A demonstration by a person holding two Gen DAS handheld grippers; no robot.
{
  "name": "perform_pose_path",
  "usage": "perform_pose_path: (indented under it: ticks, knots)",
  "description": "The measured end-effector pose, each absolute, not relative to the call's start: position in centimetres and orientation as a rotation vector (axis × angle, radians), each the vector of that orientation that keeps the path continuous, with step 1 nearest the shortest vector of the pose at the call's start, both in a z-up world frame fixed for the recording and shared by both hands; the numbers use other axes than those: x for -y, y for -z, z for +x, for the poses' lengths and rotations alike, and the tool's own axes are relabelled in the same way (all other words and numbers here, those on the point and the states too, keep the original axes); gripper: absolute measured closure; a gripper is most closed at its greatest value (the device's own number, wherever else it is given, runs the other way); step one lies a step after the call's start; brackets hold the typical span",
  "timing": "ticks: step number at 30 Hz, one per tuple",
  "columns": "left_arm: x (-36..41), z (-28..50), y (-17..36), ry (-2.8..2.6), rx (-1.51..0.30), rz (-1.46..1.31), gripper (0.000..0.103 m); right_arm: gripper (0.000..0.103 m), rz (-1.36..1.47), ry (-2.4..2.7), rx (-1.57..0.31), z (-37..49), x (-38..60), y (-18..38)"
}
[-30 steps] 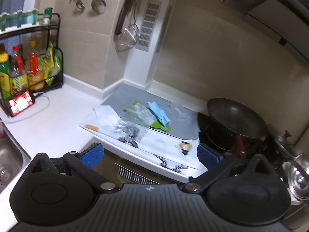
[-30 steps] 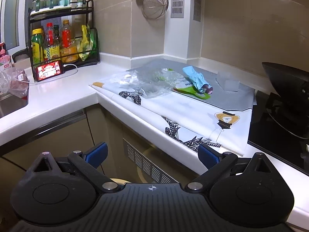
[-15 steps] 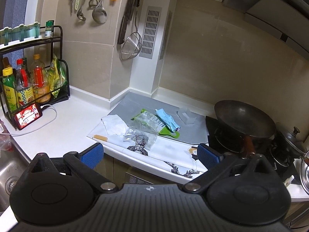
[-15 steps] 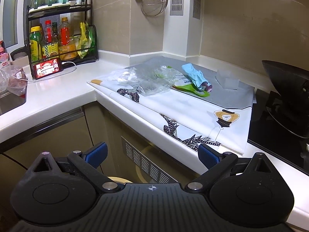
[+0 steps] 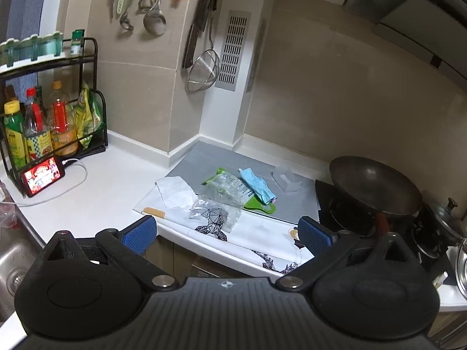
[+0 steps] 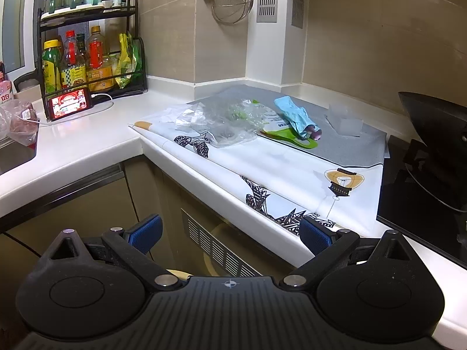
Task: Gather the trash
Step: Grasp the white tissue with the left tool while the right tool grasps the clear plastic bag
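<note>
The left tongs [image 5: 227,233] are pulling back and up from the surface [image 5: 111,186], wide and empty, as are the right tongs [image 6: 230,232]; the trash [image 5: 224,192] is lying uncollected near the surface's front edge.

— What sort of room is this?
— A home kitchen. See the wok [image 5: 375,188] on the gas stove [image 5: 347,215], ladles [image 5: 154,14] on the tiled wall, the rack of sauce bottles [image 6: 74,61], and the sink [image 5: 11,259] in the white tabletop [image 6: 87,134].

open counter [image 5: 116,180] left of wrappers, wok [image 5: 375,186] blocking right
</note>
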State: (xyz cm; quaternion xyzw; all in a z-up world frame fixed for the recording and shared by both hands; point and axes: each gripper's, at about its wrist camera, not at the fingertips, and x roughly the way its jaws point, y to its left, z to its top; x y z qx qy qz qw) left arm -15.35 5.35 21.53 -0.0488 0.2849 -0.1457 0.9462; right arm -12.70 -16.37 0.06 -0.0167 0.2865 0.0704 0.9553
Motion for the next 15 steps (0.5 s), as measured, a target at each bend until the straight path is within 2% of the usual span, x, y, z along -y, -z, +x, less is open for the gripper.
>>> perform_pose_path:
  ticks: [7,15]
  knots:
    - [-6.8,-12.1,-20.2,0.233,-0.595,-0.108,0.0,0.003,0.008,-0.155,-0.547,-11.5,16.6,-0.8]
    - [-11.8,1.4,-13.8,-0.055,-0.661,-0.153,0.0,0.0,0.118,-0.195,-0.404,-5.8,15.8,-3.9]
